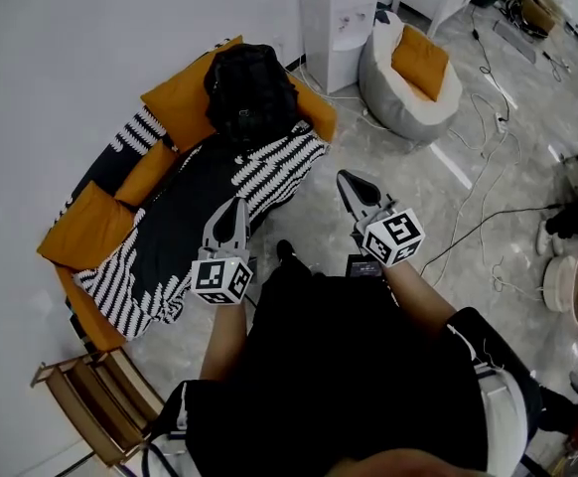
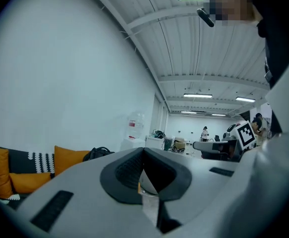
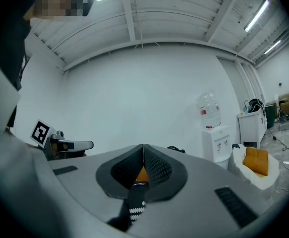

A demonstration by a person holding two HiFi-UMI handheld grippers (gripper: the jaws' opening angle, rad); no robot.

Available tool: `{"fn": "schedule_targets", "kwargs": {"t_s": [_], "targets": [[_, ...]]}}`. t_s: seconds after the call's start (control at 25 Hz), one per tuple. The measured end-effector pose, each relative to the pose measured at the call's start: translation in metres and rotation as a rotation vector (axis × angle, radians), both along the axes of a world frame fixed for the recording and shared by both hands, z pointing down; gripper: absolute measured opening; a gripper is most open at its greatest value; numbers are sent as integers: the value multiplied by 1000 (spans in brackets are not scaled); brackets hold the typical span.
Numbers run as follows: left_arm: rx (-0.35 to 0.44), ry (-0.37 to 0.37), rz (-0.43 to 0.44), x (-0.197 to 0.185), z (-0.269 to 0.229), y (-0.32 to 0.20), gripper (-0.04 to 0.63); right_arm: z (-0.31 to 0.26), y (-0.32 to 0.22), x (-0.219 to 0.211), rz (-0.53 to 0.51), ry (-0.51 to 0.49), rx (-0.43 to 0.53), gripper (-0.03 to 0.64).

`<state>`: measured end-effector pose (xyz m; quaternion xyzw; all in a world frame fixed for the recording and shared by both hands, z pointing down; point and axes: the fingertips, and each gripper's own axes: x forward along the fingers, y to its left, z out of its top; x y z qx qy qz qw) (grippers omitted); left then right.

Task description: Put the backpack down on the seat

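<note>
Both left gripper (image 1: 235,212) and right gripper (image 1: 351,183) are closed, empty; presumably the backpack (image 1: 249,89) already sits on the sofa (image 1: 160,237), eleven o'clock.

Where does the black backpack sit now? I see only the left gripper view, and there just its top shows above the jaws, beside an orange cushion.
Observer: The backpack stands on the seat of the sofa, at the end nearest the water dispenser, against the orange back.
Operator: Does the right gripper hold any strap of it?
Observer: No. The right gripper is shut on nothing. It hangs over the floor, apart from the backpack.
</note>
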<state>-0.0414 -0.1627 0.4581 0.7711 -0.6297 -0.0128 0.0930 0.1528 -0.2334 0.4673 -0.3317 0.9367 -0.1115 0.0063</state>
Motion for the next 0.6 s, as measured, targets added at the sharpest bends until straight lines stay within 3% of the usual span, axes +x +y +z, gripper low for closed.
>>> {"fn": "schedule_targets", "kwargs": {"t_s": [0.28, 0.6], "targets": [[6, -24, 46, 27, -18, 27, 15, -9, 40, 13, -7, -33, -9, 32], [19, -13, 83, 26, -29, 68, 15, -24, 81, 14, 24, -62, -9, 32]]}}
